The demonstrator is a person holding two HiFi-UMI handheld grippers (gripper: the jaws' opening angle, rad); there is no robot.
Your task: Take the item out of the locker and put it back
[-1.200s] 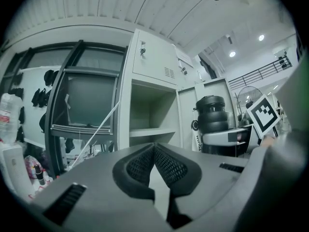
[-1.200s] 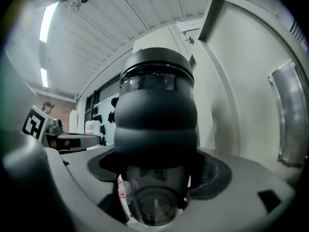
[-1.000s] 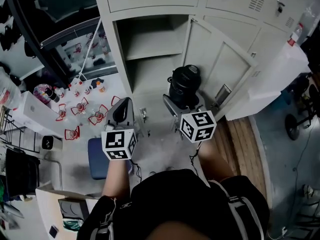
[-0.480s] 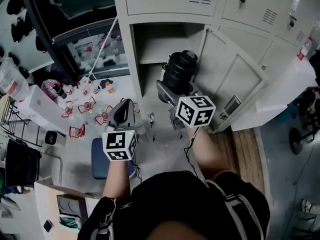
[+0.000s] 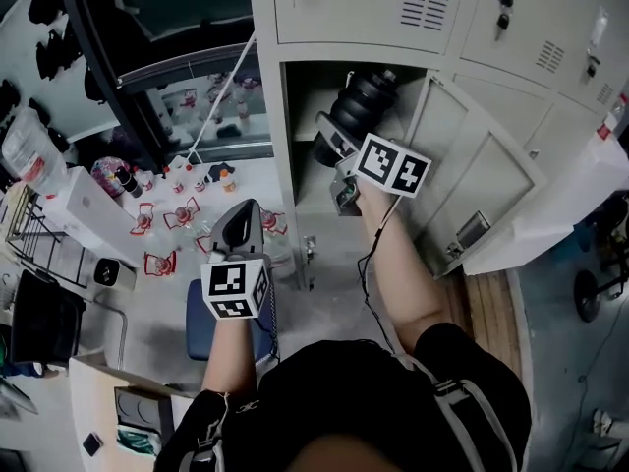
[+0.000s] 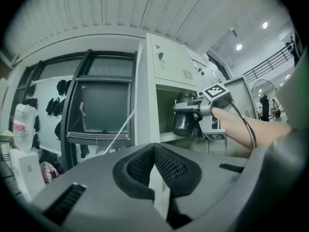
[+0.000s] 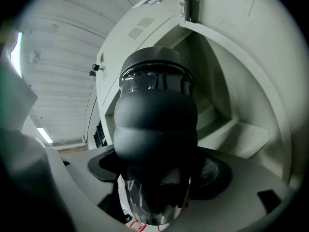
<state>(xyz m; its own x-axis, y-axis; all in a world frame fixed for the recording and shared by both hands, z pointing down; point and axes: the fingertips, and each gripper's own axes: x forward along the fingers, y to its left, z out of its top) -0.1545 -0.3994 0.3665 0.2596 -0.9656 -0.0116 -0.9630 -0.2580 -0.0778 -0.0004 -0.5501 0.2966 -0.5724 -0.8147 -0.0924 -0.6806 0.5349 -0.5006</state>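
The right tongs (image 5: 339,146) were clamped on a black jar (image 5: 366,101). The jaws stood wide around its fat dark body, one on each side. The jar was lifted up at the mouth of the open box in the grey locker (image 5: 344,8). It was tipped a bit, with its lid end pointing into the locker. From the right gripper view the jar (image 7: 154,129) filled the space between the right tongs (image 7: 154,178), and the locker's pale inside walls showed behind it. I could not tell if the jar touched the shelf. The locker door (image 5: 472,165) hung open to the right of the arm. The left tongs (image 5: 239,226) were low and well apart from the locker, squeezed together on nothing. Under them, little red and white things (image 5: 157,219) lay on the floor.
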